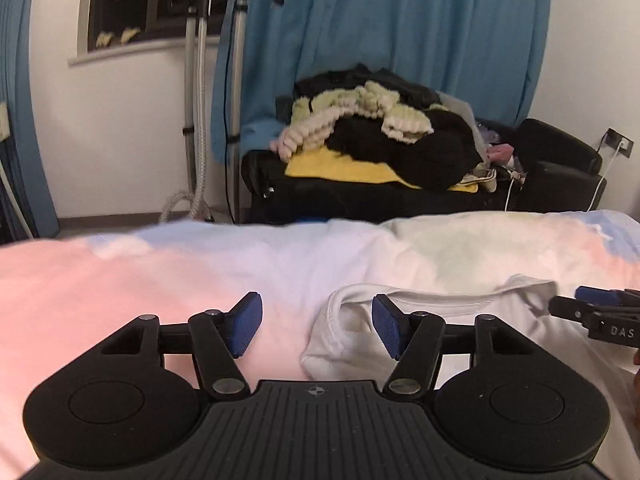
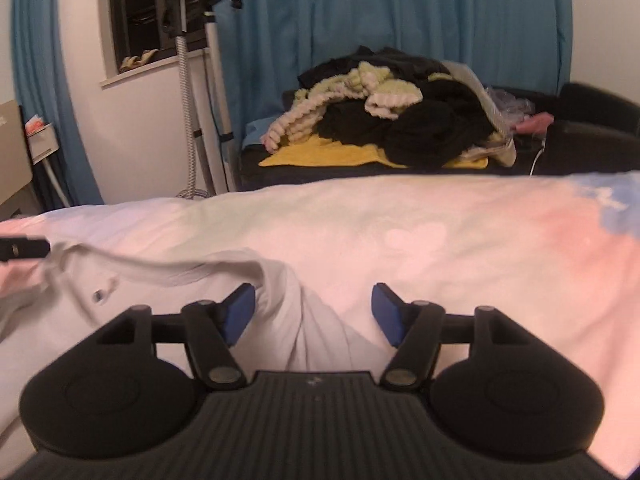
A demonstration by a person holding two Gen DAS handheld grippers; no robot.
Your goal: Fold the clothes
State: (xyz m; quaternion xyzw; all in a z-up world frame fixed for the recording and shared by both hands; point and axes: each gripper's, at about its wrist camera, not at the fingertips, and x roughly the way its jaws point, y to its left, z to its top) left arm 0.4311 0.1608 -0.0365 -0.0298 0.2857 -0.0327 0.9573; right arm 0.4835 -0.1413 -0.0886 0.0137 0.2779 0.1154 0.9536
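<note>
Left tool (image 1: 317, 328) gapes over white garment (image 1: 440, 320) on bedspread (image 1: 120, 272).

White garment (image 1: 500, 320) (bottom edge cut off)

White letters "DAS" stand on the black body of the right hand-held gripper (image 1: 582, 300).

Across the middle of your view stretches a pastel bedspread (image 1: 120, 272), pink and pale blue. Behind it, a black sofa (image 1: 560, 168) sits against teal curtains (image 1: 400, 20). At upper left you see a dark window (image 1: 120, 0) and an upright garment steamer (image 2: 186, 80).
</note>
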